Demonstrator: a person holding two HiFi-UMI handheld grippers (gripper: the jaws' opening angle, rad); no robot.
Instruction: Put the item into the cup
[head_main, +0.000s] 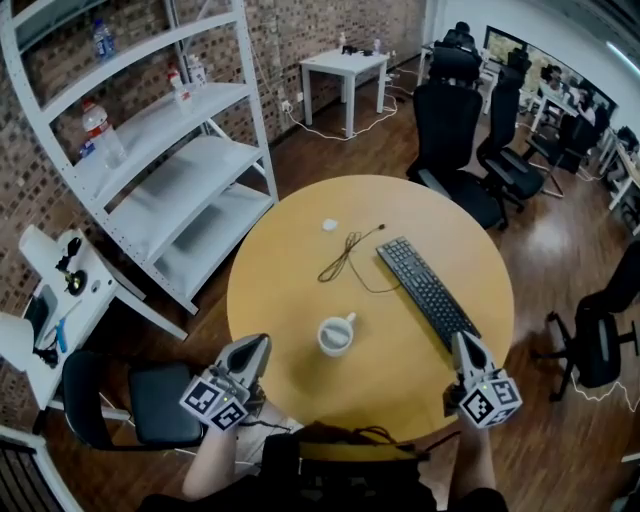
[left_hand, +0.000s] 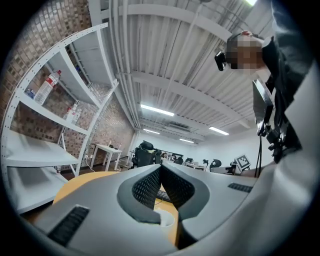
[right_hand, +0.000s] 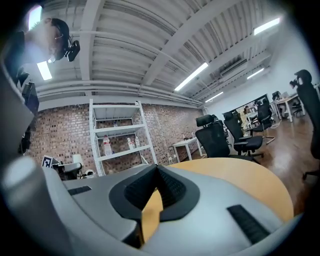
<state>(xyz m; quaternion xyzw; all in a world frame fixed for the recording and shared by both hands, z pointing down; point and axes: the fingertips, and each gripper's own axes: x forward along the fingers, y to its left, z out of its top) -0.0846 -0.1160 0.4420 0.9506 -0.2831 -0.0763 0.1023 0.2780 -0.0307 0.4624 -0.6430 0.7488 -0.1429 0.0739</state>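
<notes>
A white cup (head_main: 336, 334) with a small handle stands on the round yellow table (head_main: 290, 300), near its front edge. A small white item (head_main: 329, 225) lies further back on the table. My left gripper (head_main: 258, 346) hovers at the table's front left edge, left of the cup, jaws shut and empty. In the left gripper view the left gripper (left_hand: 160, 169) shows its tips meeting, with the cup's rim (left_hand: 163, 219) just below them. My right gripper (head_main: 463, 343) is at the front right edge, by the keyboard's near end. The right gripper (right_hand: 156, 168) is shut with nothing held.
A black keyboard (head_main: 426, 291) lies diagonally on the table's right half. A thin black cable (head_main: 349, 254) sprawls between it and the white item. A white shelf unit (head_main: 160, 150) stands at left, black office chairs (head_main: 455, 120) behind the table, and a black chair (head_main: 130, 400) at front left.
</notes>
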